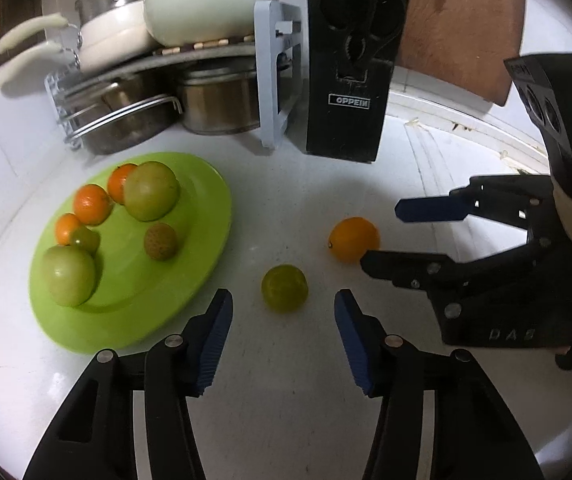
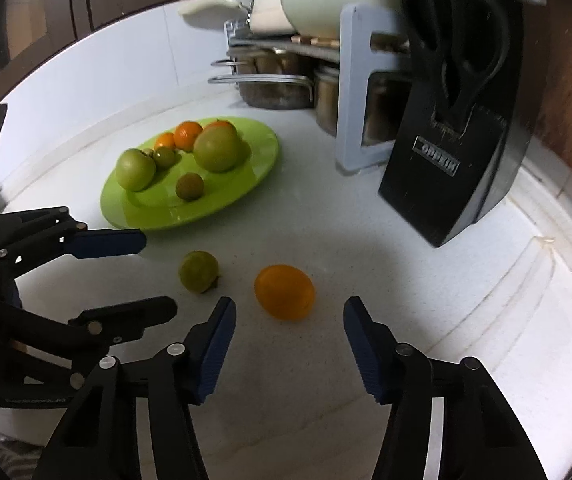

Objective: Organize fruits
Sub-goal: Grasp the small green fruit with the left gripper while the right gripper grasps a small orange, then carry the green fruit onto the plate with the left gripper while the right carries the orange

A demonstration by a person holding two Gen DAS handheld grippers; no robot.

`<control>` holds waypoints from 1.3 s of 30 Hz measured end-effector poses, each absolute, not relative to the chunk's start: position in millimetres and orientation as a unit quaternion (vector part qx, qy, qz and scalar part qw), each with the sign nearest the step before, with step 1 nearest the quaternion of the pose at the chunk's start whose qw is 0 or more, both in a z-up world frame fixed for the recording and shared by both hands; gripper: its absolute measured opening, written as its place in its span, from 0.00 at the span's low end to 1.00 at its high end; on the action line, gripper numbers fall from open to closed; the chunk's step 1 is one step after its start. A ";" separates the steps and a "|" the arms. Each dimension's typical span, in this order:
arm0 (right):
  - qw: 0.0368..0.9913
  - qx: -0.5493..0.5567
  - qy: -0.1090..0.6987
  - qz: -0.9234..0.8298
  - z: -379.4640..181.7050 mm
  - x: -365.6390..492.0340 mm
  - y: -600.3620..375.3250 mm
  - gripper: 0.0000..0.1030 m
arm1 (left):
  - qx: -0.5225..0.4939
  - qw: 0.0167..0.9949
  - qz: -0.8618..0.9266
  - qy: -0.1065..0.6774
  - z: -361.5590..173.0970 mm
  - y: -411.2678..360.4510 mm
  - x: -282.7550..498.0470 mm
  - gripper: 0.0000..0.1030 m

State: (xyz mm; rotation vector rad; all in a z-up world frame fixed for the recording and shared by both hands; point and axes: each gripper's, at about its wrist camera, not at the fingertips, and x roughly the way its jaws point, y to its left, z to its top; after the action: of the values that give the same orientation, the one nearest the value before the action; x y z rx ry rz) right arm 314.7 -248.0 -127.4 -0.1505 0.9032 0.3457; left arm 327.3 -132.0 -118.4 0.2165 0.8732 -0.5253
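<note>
Bare counter between green plate and knife block, right tool crowding orange fruit

The left wrist view looks steeply down along its own fingers at the white counter, close above it, with the green plate to its left and the knife block straight ahead. The right wrist view looks down from just right of that spot, so the knife block stands nearer, on its right. Both share the green plate, the block and the counter between them.
</note>
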 end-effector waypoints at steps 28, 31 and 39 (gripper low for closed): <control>0.870 -0.067 0.454 0.183 -145.5 338.7 -240.4 0.35 | 0.089 0.865 -0.241 0.431 -127.0 -135.4 336.1 0.28; 0.873 -0.068 0.447 0.181 -139.7 334.9 -239.7 0.35 | 0.088 0.868 -0.239 0.426 -124.6 -134.1 330.5 0.28; 0.883 -0.065 0.427 0.182 -116.1 317.9 -234.0 0.35 | 0.068 0.878 -0.234 0.411 -108.6 -119.2 312.9 0.28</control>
State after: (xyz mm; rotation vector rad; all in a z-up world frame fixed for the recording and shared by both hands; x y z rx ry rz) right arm 317.9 -234.0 -116.1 -0.1361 0.8896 0.3783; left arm 312.9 -119.2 -108.6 0.1426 0.8576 -0.4884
